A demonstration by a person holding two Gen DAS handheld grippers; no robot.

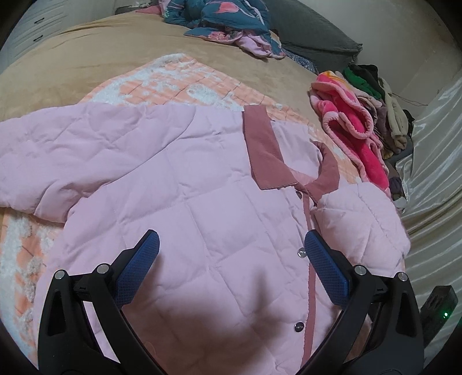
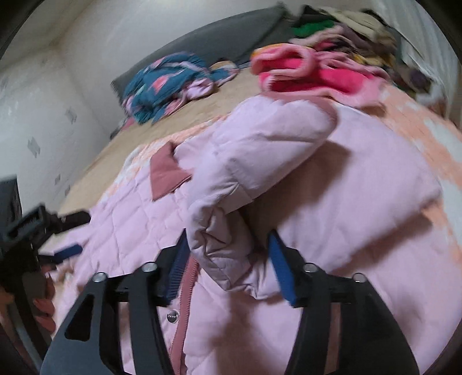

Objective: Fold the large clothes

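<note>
A pink quilted jacket point(image 1: 184, 184) with a dusty-rose collar point(image 1: 262, 150) lies buttoned, front up, on the bed. My left gripper point(image 1: 231, 245) is open and empty, hovering over the jacket's chest beside the snap placket. In the right wrist view, the jacket's sleeve point(image 2: 254, 161) is folded across the body, and its cuff end point(image 2: 222, 253) sits between the fingers of my right gripper point(image 2: 228, 245). The jaws stand fairly wide around the cuff; motion blur hides whether they pinch it. The left gripper also shows at the left edge of the right wrist view point(image 2: 57, 236).
An orange-and-white checked blanket point(image 1: 184, 83) lies under the jacket on a tan bedspread point(image 1: 86, 52). A blue floral garment point(image 1: 225, 26) lies at the far side. A stack of folded clothes topped by hot-pink fleece point(image 1: 355, 127) stands at the right. Grey pillows point(image 1: 311, 37) lie beyond.
</note>
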